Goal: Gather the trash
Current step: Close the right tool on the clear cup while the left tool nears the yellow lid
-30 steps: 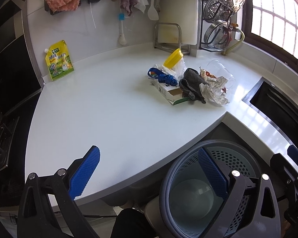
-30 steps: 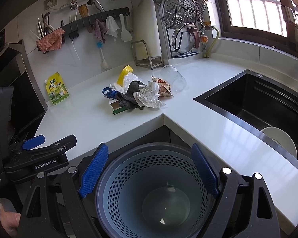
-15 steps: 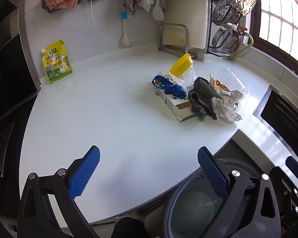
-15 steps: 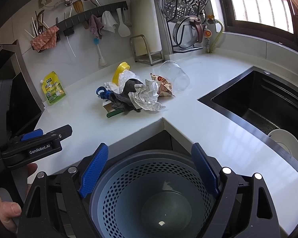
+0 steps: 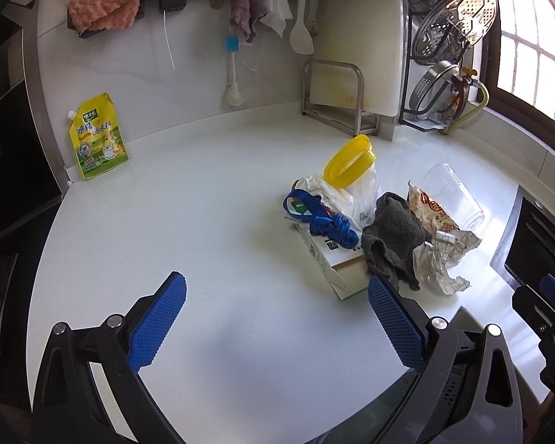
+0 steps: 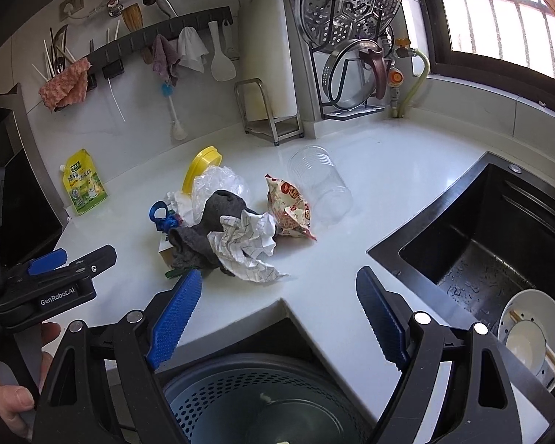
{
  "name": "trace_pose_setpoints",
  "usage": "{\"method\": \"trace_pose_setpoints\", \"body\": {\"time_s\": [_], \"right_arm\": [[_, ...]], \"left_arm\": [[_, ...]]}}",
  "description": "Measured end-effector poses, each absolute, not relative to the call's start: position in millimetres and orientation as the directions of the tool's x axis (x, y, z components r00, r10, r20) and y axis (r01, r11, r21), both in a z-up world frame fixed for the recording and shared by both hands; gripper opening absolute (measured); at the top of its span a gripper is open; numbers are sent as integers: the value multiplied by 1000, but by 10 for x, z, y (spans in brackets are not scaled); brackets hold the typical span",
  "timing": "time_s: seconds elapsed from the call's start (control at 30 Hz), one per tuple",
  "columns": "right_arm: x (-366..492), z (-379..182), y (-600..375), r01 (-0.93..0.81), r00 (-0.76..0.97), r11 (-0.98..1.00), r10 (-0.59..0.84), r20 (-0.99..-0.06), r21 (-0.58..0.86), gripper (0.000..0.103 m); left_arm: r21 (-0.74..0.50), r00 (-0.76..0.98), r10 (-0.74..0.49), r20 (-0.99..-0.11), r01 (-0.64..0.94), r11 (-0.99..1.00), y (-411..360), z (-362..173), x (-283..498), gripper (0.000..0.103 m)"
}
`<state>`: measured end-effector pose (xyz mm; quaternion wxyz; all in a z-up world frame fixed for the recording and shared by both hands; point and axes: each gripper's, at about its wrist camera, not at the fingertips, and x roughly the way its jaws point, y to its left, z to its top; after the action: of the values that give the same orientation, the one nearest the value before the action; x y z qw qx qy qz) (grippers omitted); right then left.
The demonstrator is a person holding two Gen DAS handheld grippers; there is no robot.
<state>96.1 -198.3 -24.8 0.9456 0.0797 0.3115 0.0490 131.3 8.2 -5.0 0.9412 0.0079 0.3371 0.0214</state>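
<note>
Left gripper (image 5: 275, 320): jaws spread wide, nothing between the blue pads; it hovers over the bare near part of the white counter (image 5: 188, 229). In the right wrist view only one finger and part of the body show at the left edge, with part of a hand (image 6: 11, 399) on the handle.
Right gripper (image 6: 277, 314): jaws wide apart and empty, above the counter's inner corner; in the left wrist view only a dark piece shows at the right edge.
Trash pile: heaped mid-counter, pieces touching and overlapping.
Carton (image 5: 333, 259): lies flat at the bottom of the pile, largely covered; print unreadable.
Blue strap (image 5: 322, 222): knotted, on top of the carton.
Grey cloth (image 5: 392, 240): draped over the carton's end.
Crumpled paper (image 6: 248, 248): against the cloth, on the near side.
Snack wrapper (image 6: 290, 207): just beside the paper, touching the clear cup (image 6: 320, 181), which lies on its side.
Plastic bag (image 6: 218, 185): behind the cloth, with a yellow lid (image 5: 349, 161) leaning on it; what is under the bag cannot be made out.
Bin (image 6: 240, 399): below the counter edge, under the right gripper, rim partly cut off by the fingers; a small pale scrap inside, unidentifiable.
Sink (image 6: 499, 244): right of the pile, holds a white bowl (image 6: 532, 329) with chopsticks, partly hidden.
Yellow pouch (image 5: 98, 137): stands against the wall, well apart from the pile.
</note>
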Motion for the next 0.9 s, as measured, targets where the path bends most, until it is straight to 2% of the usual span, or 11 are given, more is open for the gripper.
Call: {"method": "trace_pose_setpoints", "body": {"time_s": [0.17,0.6,0.9], "right_arm": [[1296,-202,-2097,-49,800,986,135,-585,161,82],[2217,-197,-2258,-56,750,981,163,-641,185,82],[2739,-419,-2263,-34,688,984,151,-709,176,82]], "left_arm": [[16,776,41,-629,-40,999,68,2,1555,97],[-76,762,-61,-644,16,997,10,84,2217,97],[-46,772,-56,-633,35,998,-21,85,2336,97]]}}
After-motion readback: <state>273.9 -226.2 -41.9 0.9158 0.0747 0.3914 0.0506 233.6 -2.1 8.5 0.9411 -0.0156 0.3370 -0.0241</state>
